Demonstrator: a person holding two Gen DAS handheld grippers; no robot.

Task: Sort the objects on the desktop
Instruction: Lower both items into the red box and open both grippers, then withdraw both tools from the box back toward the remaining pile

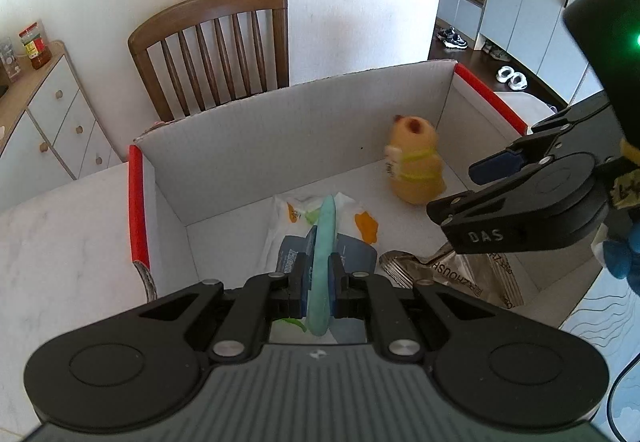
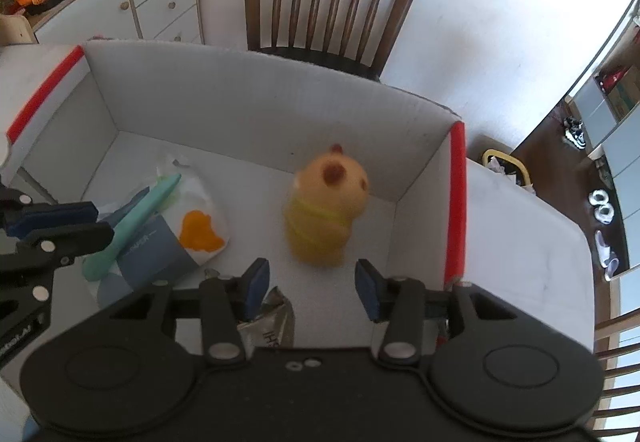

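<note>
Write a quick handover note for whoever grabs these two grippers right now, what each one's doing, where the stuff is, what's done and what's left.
Left gripper: shut on the teal pen, held over the tissue pack inside the white box.
Right gripper: open, nothing between its fingers, above the yellow plush toy.
In the box: the plush standing, the tissue pack, a silver snack packet.
Done: those three are in.
Left: release the pen into the box; anything still outside is out of view.

"DAS" showing in pale letters on a finger of the right gripper (image 1: 476, 198), "…ZHOUSH…" reading partly on the silver foil packet (image 1: 472, 274), "PAPER" showing faintly on the blue-grey tissue pack (image 2: 160, 246), other print staying too blurred to read
</note>
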